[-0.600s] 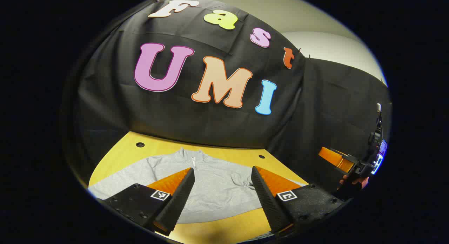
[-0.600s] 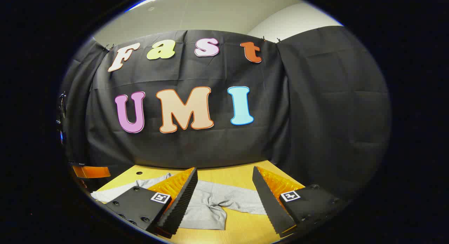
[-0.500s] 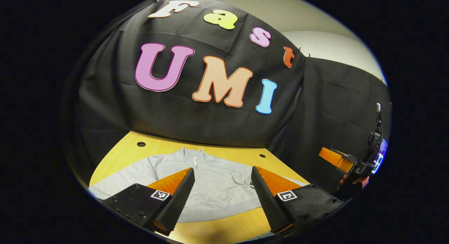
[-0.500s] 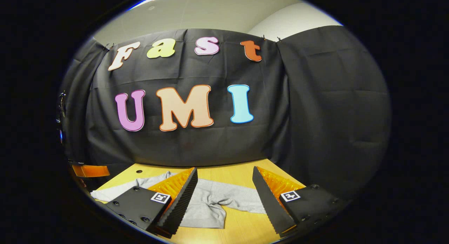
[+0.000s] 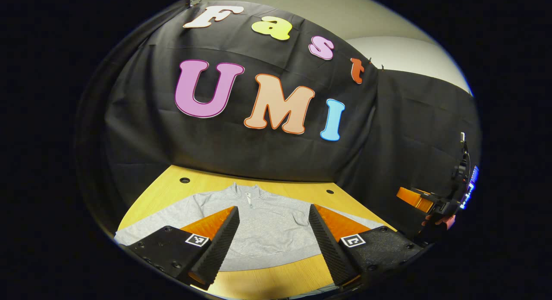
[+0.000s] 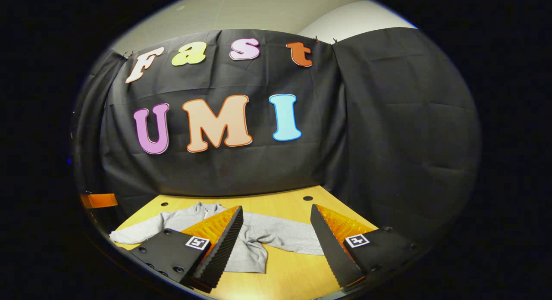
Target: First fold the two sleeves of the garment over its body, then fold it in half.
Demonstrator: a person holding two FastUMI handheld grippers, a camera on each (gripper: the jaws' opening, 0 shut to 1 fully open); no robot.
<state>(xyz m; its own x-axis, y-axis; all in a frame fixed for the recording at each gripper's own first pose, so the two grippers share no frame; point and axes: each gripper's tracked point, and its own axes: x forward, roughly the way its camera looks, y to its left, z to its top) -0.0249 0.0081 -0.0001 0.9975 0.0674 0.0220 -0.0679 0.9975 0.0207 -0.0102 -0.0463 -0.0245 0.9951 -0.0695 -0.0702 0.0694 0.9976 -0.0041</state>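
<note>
- A grey sweater (image 5: 267, 226) lies flat on the yellow wooden desk (image 5: 172, 190), collar toward the black cloth wall (image 5: 241, 149).
- In the left gripper view, the left gripper (image 5: 272, 237) hangs above the sweater's body with its jaws spread wide, holding nothing.
- In the right gripper view, the right gripper (image 6: 276, 239) is also released, jaws wide apart and clear of the cloth, above the sweater's sleeve (image 6: 284, 237), which stretches out sideways over the desk.
- Both sleeves lie unfolded, spread out from the body.
- At the far right edge of the left gripper view, the right gripper shows again, held by a hand (image 5: 440, 221).
- Small round holes (image 5: 184, 179) dot the desk near the wall.
</note>
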